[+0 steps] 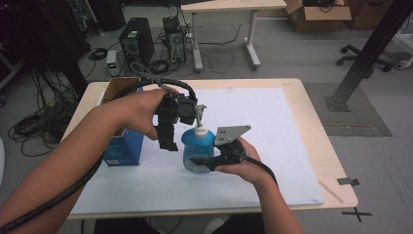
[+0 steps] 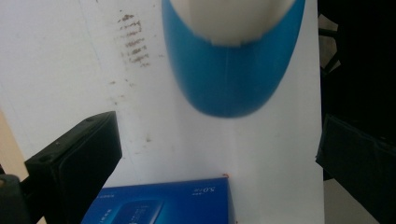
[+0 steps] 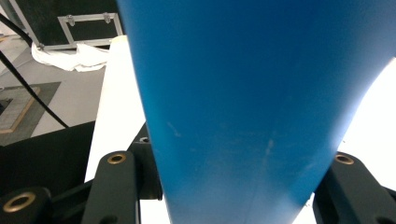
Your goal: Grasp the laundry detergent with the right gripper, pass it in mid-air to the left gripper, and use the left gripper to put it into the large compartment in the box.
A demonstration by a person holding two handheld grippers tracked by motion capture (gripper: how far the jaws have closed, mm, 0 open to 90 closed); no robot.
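Note:
A blue pump bottle with a white pump head stands upright over the white mat, and my right gripper is shut on its lower body from the right. In the right gripper view the bottle's blue wall sits tight between the two jaws. My left gripper hangs open, pointing down, just left of the bottle and level with its pump. In the left gripper view its jaws stand wide apart around bare mat, with the bottle blurred and close ahead.
A blue carton with an open brown top stands on the mat's left side, right beside my left hand. Beyond the table's far edge are a computer tower, cables and another desk. A black post rises at right.

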